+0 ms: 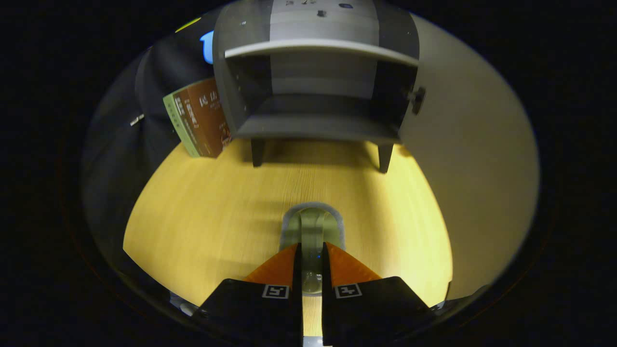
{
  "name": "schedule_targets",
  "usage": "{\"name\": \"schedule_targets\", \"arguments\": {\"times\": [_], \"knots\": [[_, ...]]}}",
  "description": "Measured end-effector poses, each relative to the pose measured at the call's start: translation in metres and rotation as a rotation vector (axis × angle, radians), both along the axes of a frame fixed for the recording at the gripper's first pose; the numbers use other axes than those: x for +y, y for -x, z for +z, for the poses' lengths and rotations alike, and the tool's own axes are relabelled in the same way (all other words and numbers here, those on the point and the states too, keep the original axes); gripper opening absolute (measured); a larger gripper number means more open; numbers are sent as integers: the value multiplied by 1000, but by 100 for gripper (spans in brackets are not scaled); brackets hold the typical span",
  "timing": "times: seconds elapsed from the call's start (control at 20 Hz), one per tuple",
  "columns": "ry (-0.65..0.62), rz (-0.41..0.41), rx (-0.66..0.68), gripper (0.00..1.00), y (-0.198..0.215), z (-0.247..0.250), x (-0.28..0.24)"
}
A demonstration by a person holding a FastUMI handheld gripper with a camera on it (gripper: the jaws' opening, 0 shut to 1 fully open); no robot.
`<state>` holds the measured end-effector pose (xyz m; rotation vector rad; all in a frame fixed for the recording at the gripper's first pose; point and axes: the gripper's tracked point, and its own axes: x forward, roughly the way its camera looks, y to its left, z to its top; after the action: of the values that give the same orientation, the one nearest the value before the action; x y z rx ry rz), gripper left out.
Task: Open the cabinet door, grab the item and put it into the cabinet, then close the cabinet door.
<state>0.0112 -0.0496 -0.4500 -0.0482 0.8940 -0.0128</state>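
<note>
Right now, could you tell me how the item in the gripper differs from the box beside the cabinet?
The small green item sits clamped between the gripper fingers, just above the wooden table; the box leans tilted against the cabinet, untouched. The item is rounded and plain; the box is flat-sided, brown and green, printed. Both remain outside the open cabinet.

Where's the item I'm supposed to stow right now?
In the gripper view, the item sits pinched between the claw fingers, above the wooden table, short of the open cabinet ahead.
</note>
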Motion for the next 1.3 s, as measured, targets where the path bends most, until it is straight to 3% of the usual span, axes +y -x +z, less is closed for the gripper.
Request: {"name": "schedule_targets", "arguments": {"times": [0.45, 0.75, 1.0, 1.3], "knots": [[13, 87, -351, 19, -129, 162, 11], [12, 103, -541, 19, -220, 243, 16], [3, 77, -585, 19, -287, 258, 15], [8, 34, -515, 19, -350, 222, 7]]}}
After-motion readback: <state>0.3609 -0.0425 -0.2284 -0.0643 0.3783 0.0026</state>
